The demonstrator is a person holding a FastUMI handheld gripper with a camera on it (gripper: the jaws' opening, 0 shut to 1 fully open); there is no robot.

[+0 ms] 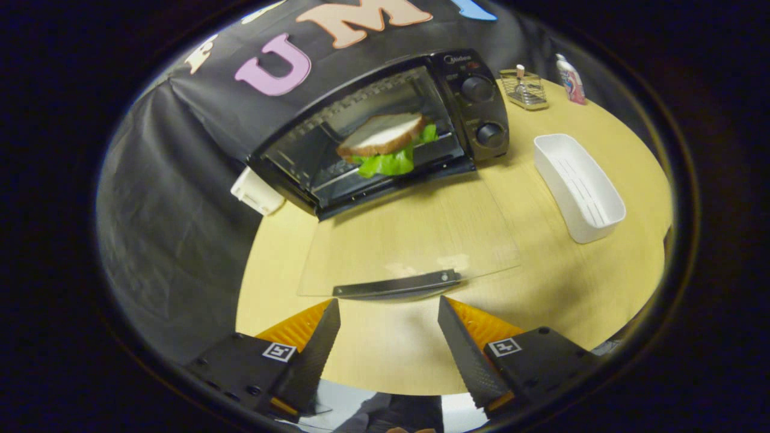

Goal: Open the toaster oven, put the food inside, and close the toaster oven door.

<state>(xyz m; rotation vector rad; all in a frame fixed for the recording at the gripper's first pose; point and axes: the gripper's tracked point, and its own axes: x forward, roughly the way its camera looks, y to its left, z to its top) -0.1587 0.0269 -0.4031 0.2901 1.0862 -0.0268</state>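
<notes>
Gripper [390, 313]: held low over the near part of the table, pointing toward the oven; its two black, ridged fingers [316, 346] stand spread wide with nothing between them, orange panels on their outer flanks, a square marker on each mount.

Toaster oven [385, 129]: black, boxy, at the far side of the round table, set at a slant; two round knobs [484, 111] stacked on its right-hand panel.

Oven door [409, 237]: clear glass, swung fully down and lying flat toward the gripper; its dark bar handle [397, 284] sits just ahead of the fingertips, not touched.

Sandwich [385, 144]: inside the oven cavity on the rack; pale sliced bread with a brown crust, ruffled green lettuce spilling beneath.

Table [541, 288]: light wood grain, smooth.

White tray [577, 186]: oblong, plastic, ribbed floor; right of the door, well apart from the gripper.

Wire rack [523, 89]: small, metallic, far right, beside the oven.

Bottle [570, 78]: far right, beyond the tray.

White object [257, 191]: at the oven's left corner, partly hidden.
</notes>
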